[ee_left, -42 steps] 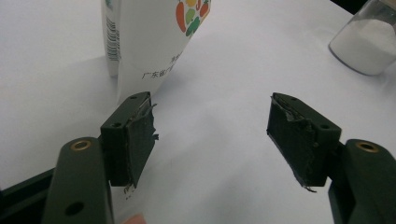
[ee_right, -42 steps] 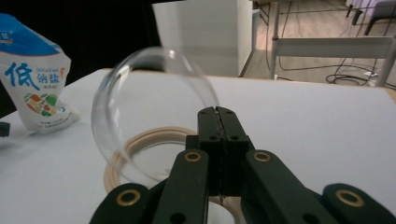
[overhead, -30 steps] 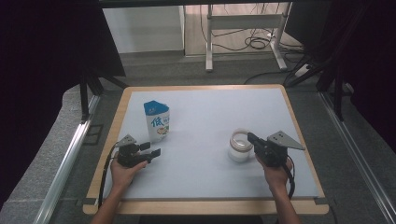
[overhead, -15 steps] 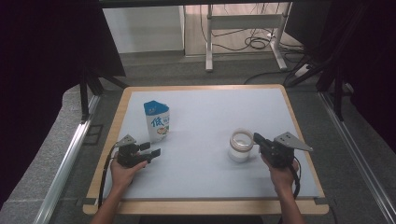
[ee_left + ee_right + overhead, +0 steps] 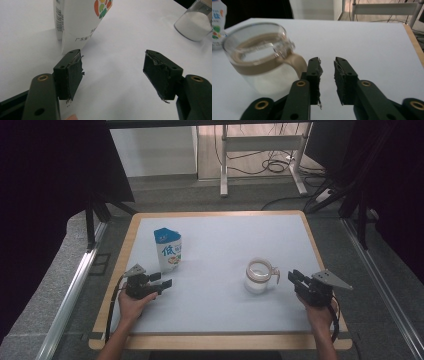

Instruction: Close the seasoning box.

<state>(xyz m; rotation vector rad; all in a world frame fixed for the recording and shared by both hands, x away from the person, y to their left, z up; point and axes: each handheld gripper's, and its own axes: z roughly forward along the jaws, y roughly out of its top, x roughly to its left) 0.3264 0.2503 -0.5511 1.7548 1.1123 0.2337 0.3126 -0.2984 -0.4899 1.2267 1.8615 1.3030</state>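
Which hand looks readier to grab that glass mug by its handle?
The right: its claw sits just beside the glass mug, by the handle. The left claw faces the milk carton.

bright tabletop, dark surroundings, blurred near cup (image 5: 259, 62)

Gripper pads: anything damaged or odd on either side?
Yes. The dark padding on the left gripper is frayed, with tape peeling off both pads. The right gripper pads look ragged at the edges too. The carton and the glass mug stand upright, nothing spilled.
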